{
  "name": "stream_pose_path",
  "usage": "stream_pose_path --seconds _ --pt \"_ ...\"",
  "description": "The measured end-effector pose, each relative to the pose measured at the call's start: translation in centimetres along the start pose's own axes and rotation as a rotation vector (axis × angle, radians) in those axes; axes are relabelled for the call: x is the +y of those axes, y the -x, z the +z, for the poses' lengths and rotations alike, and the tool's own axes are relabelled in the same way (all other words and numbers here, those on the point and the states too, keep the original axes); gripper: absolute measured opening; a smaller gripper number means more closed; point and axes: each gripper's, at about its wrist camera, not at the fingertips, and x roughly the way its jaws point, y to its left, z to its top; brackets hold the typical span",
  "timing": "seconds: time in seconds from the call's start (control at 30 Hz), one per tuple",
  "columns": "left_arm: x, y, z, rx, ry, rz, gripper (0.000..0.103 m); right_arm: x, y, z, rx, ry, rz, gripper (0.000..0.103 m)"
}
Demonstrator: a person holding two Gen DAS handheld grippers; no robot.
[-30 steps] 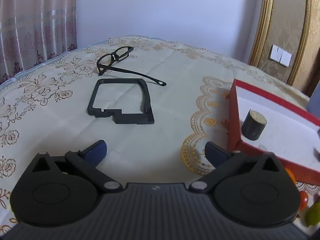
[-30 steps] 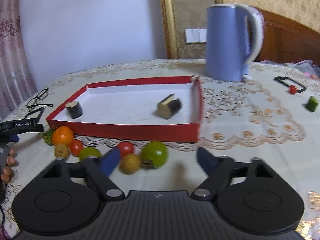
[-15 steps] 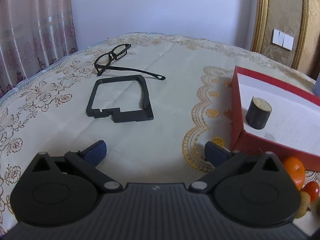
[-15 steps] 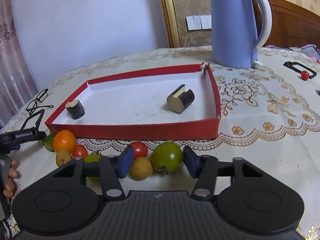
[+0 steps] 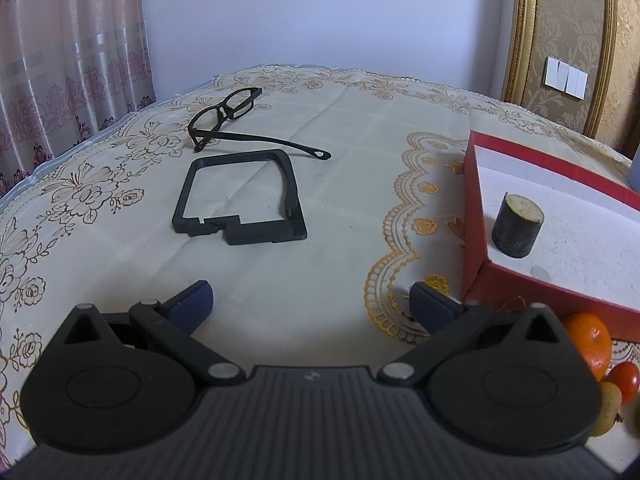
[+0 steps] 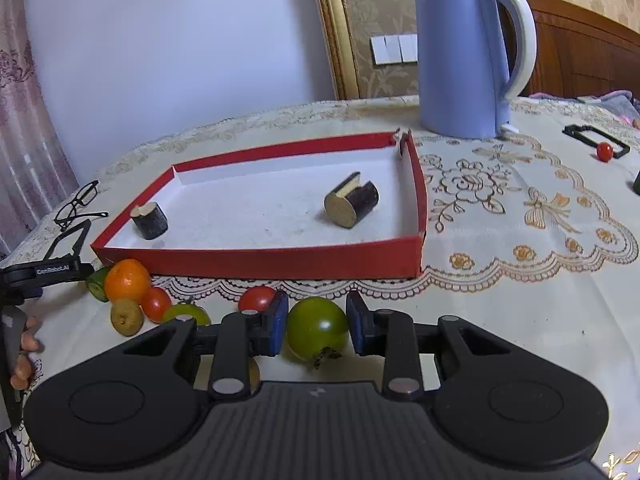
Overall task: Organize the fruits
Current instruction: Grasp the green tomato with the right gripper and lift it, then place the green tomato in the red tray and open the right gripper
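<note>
1. The right gripper point(image 6: 316, 330) has just been closing its jaws, and the blue pads now sit against both sides of a green tomato point(image 6: 317, 327), which lies on the tablecloth point(image 6: 520, 280) just in front of the red tray point(image 6: 260, 260).
2. The left gripper point(image 5: 310, 304) hovers with its jaws spread wide and nothing between them, only bare cloth below.
3. The tray's front wall stands between the gripped tomato and the white tray floor. Inside the tray are two dark cylindrical pieces: one upright point(image 6: 150, 220) near the left corner, one lying on its side point(image 6: 352, 204) toward the right.
4. Close to the right gripper's left pad sits a red cherry tomato point(image 6: 258, 298), nearly touching that finger. Further left is a cluster: a yellow-green fruit point(image 6: 186, 314), a second red cherry tomato point(image 6: 155, 304), a small brownish fruit point(image 6: 127, 317), an orange point(image 6: 127, 280), and a green cucumber-like piece point(image 6: 98, 283) partly hidden behind it.
5. Beyond the tray stands a blue electric kettle point(image 6: 464, 60). Far right, another red cherry tomato point(image 6: 604, 151) rests beside a black frame point(image 6: 592, 136).
6. In the left wrist view, a pair of black glasses point(image 5: 236, 116) and a second black frame point(image 5: 244, 200) lie well ahead of the left gripper, left of the tray.
7. A person's fingers point(image 6: 28, 348) show at the left edge of the right wrist view.
</note>
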Motion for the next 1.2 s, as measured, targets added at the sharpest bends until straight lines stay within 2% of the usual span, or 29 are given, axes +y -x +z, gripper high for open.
stream_pose_path --seconds 0.2,0.33,0.53,0.8,0.87,0.93,1.0,1.1,1.2 --pt "0.0 0.0 0.0 0.000 0.000 0.000 0.103 0.5 1.5 1.6 -0.077 0.031 -0.007 0.031" --pt "0.0 0.0 0.0 0.000 0.000 0.000 0.103 1.2 0.2 3.6 -0.101 0.073 -0.016 0.031" --pt "0.0 0.0 0.0 0.000 0.000 0.000 0.103 3.7 -4.8 5.9 -0.074 0.172 -0.047 0.031" --pt "0.0 0.0 0.0 0.000 0.000 0.000 0.103 5.5 -9.6 5.6 0.016 0.218 -0.046 0.032" --pt "0.0 0.0 0.0 0.000 0.000 0.000 0.103 5.5 -9.6 5.4 -0.005 0.222 -0.048 0.033" --pt "0.0 0.0 0.0 0.000 0.000 0.000 0.103 5.2 -9.2 5.4 -0.007 0.218 -0.022 0.045" --pt "0.0 0.0 0.0 0.000 0.000 0.000 0.103 4.7 -7.9 5.4 -0.040 0.201 -0.023 0.071" --pt "0.0 0.0 0.0 0.000 0.000 0.000 0.103 3.7 -4.4 5.0 -0.150 0.179 -0.039 0.074" --pt "0.0 0.0 0.0 0.000 0.000 0.000 0.103 1.8 -1.1 4.0 -0.211 0.185 -0.122 0.074"
